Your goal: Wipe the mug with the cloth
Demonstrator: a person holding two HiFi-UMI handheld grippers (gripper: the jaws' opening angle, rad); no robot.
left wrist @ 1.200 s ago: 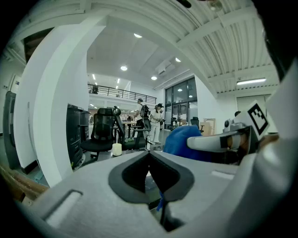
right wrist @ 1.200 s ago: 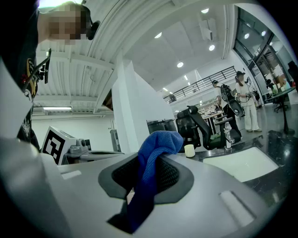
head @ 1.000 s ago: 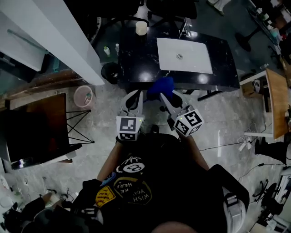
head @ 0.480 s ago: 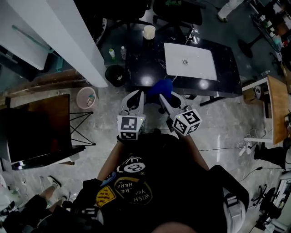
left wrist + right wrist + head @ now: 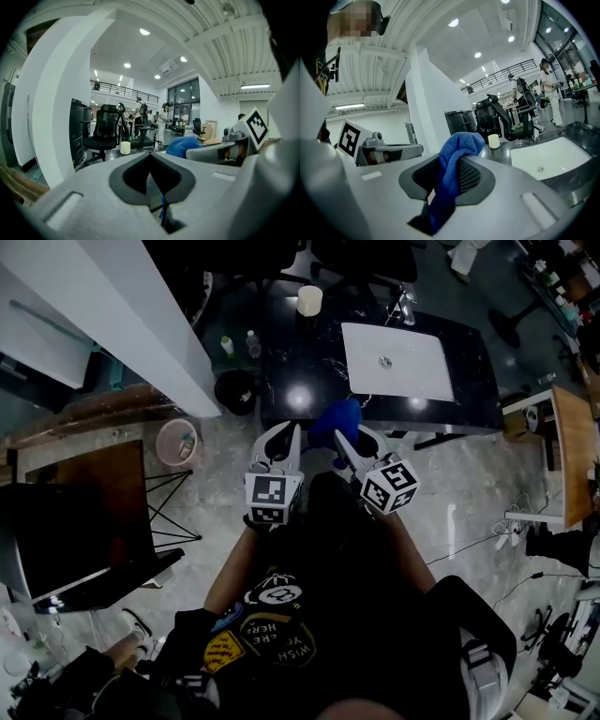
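I am holding both grippers close in front of my body, over the pale floor just near of the black table (image 5: 281, 371); the left gripper (image 5: 284, 433) is pointing toward the table with its jaws pressed together and nothing between them, as its own view is showing (image 5: 151, 155); the right gripper (image 5: 347, 439) is sitting just to the right of it, angled toward the left, and its jaws are pinching the blue cloth (image 5: 454, 164); the cloth (image 5: 335, 416) is bunching up above the jaw tips and hanging down between them, and from the head view it is overlapping the table's near edge; the cream mug (image 5: 309, 301) is standing upright at the far edge of the table, well apart from both grippers, and I am seeing it small in the left gripper view (image 5: 125, 147) and the right gripper view (image 5: 493, 140); a white basin (image 5: 398, 360) is lying on the table to the right of the mug
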